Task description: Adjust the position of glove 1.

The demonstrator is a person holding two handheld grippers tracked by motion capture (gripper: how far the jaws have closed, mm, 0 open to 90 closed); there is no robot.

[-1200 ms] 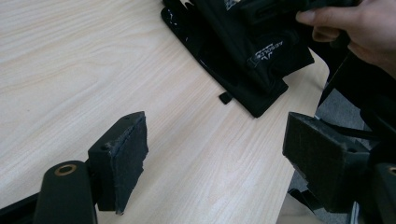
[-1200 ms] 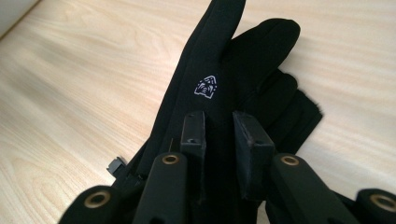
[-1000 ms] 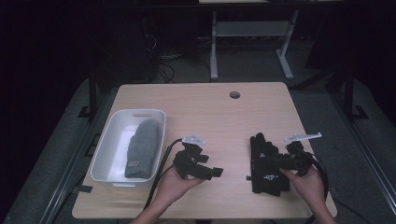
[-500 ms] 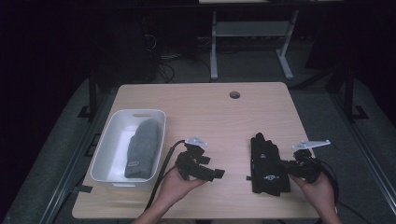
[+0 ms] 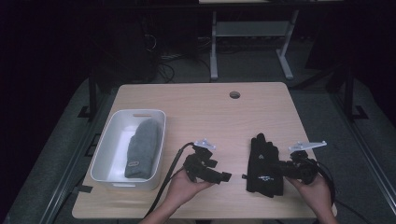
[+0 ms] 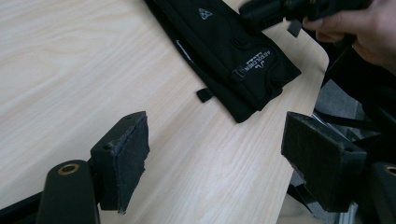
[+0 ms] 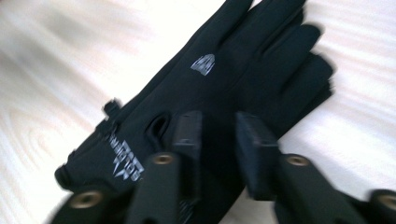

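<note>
Black gloves [image 5: 263, 165] lie flat on the desk [image 5: 201, 112], stacked as a pair with fingers pointing toward twelve o'clock and cuffs toward six, in the desk's near right part. White lettering shows on the cuff and a small grey emblem on the back of the hand; a short pull tab sticks out at the cuff's left edge.

We see the right hand-held gripper [image 7: 215, 140] coming in from three o'clock of the gloves, its tips over the cuff end. Its jaws have just been opening after closing; in the right gripper view they stand a narrow gap apart just above the fabric, and we cannot tell whether the pads touch it. No fabric is pinched between them.

At nine o'clock of the gloves, well apart from them, our left hand-held gripper [image 6: 219, 154] hovers over bare wood with its jaws wide open and nothing between the pads. Its cable trails off toward the near edge of the desk.

Farther out at nine o'clock, near the desk's left edge, stands a white plastic bin [image 5: 108, 148]. Inside it lies a grey knitted beanie [image 5: 142, 148] with a small label near its hem. At twelve o'clock, near the far edge, the desk has a round cable hole [image 5: 235, 94].
</note>
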